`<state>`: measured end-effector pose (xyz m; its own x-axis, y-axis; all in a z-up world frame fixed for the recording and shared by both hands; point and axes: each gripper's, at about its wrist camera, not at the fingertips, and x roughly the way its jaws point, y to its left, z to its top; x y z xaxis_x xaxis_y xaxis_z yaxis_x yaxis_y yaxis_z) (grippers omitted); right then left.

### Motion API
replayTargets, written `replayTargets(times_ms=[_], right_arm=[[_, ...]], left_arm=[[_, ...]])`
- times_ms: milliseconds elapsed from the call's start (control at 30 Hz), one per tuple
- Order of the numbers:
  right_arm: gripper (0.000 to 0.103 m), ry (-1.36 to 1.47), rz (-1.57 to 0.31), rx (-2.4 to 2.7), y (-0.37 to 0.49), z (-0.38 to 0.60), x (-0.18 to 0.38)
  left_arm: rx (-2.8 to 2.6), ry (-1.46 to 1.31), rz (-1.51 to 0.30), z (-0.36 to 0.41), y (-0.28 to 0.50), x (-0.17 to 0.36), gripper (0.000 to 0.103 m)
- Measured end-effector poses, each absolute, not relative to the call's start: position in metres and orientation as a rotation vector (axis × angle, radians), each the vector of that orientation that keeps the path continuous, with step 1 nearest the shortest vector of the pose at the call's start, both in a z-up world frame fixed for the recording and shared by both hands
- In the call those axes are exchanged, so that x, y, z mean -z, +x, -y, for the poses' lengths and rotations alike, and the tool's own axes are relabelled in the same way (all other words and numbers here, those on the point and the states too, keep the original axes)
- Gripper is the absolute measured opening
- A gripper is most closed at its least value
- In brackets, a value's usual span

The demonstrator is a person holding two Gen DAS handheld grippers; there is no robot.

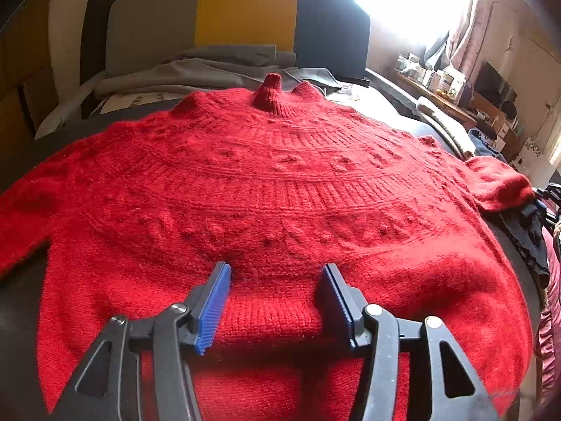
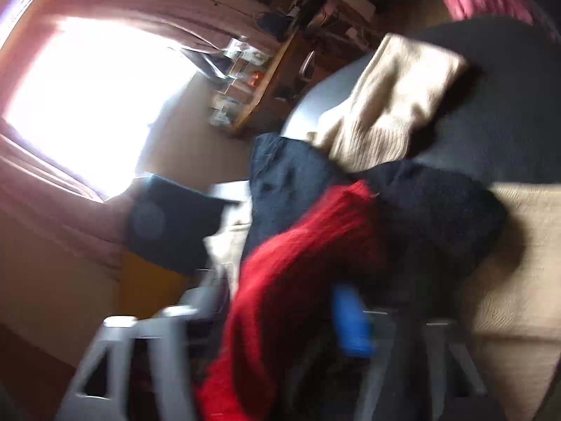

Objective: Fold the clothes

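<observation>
While one red sweater (image 1: pixel 280 189) lies flat, two grippers, left gripper (image 1: pixel 277 298)

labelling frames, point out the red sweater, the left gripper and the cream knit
red sweater (image 1: pixel 280 182), left wrist view, patterned yoke
left gripper (image 1: pixel 277 301), left wrist view, gap between its open fingertips
cream knit (image 2: pixel 392 105), right wrist view, ribbed middle

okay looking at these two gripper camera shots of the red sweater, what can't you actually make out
- Left wrist view: the red sweater's left sleeve end runs off the frame edge; its hem is hidden behind the left hand-held gripper.
- Left wrist view: the window is blown out by glare; the shelf clutter is too small to identify.
- Right wrist view: motion blur smears everything; red knit covers the right hand-held gripper, so the pads' contact is unclear.
</observation>
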<state>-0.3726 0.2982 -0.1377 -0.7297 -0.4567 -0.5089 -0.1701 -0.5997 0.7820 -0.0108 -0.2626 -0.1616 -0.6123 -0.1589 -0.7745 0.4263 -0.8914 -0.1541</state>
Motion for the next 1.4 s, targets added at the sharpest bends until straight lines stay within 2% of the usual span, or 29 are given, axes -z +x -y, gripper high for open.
replayTargets(times_ms=[33, 233, 333, 500, 567, 600, 633, 767, 833, 867, 933, 1000, 1133, 1200, 1333, 1400], right_arm=[[0.014, 1.098, 1.274, 2.458, -0.379, -0.295, 0.137], [0.018, 1.073, 1.044, 2.402, -0.400, -0.239, 0.104], [0.018, 1.063, 0.934, 2.252, -0.401, -0.175, 0.094], [0.018, 1.120, 0.733, 1.990, -0.371, -0.031, 0.109], [0.032, 1.138, 0.612, 1.894, -0.348, 0.028, 0.120], [0.054, 1.141, 0.568, 1.860, -0.334, 0.047, 0.125], [0.065, 1.132, 0.526, 1.838, -0.318, 0.061, 0.128], [0.069, 1.124, 0.331, 1.811, -0.259, 0.079, 0.143], [0.078, 1.125, 0.221, 1.854, -0.234, 0.068, 0.151], [0.079, 1.129, 0.186, 1.871, -0.224, 0.060, 0.156], [0.083, 1.150, 0.183, 1.894, -0.213, 0.037, 0.167], [0.094, 1.180, 0.228, 1.921, -0.208, 0.010, 0.177], [0.095, 1.107, 0.352, 1.919, -0.192, -0.024, 0.183], [0.096, 1.058, 0.364, 1.924, -0.186, -0.027, 0.185], [0.103, 1.026, 0.278, 1.926, -0.177, -0.017, 0.185], [0.103, 1.015, 0.279, 1.919, -0.176, -0.018, 0.185]], left_arm=[[2.518, 1.162, -0.471, 0.263, -0.011, 0.162, 0.056], [2.523, 1.186, -0.555, 0.270, -0.011, 0.157, 0.057], [2.524, 1.188, -0.682, 0.278, -0.012, 0.152, 0.057], [2.566, 1.163, -0.904, 0.292, -0.012, 0.142, 0.057], [2.588, 1.153, -0.964, 0.296, -0.014, 0.137, 0.057], [2.597, 1.149, -0.981, 0.298, -0.016, 0.133, 0.057], [2.606, 1.144, -0.999, 0.300, -0.018, 0.130, 0.057], [2.629, 1.137, -1.098, 0.310, -0.033, 0.119, 0.057], [2.641, 1.169, -1.170, 0.312, -0.051, 0.115, 0.057], [2.654, 1.171, -1.179, 0.310, -0.062, 0.111, 0.057], [2.726, 1.190, -1.138, 0.294, -0.088, 0.098, 0.057], [2.858, 1.240, -1.015, 0.259, -0.126, 0.078, 0.058], [3.045, 1.436, -0.853, 0.184, -0.197, 0.049, 0.058], [3.112, 1.588, -0.835, 0.141, -0.245, 0.040, 0.058], [3.086, 1.818, -0.939, 0.084, -0.325, 0.046, 0.060], [3.084, 1.882, -0.880, 0.056, -0.365, 0.053, 0.062]])
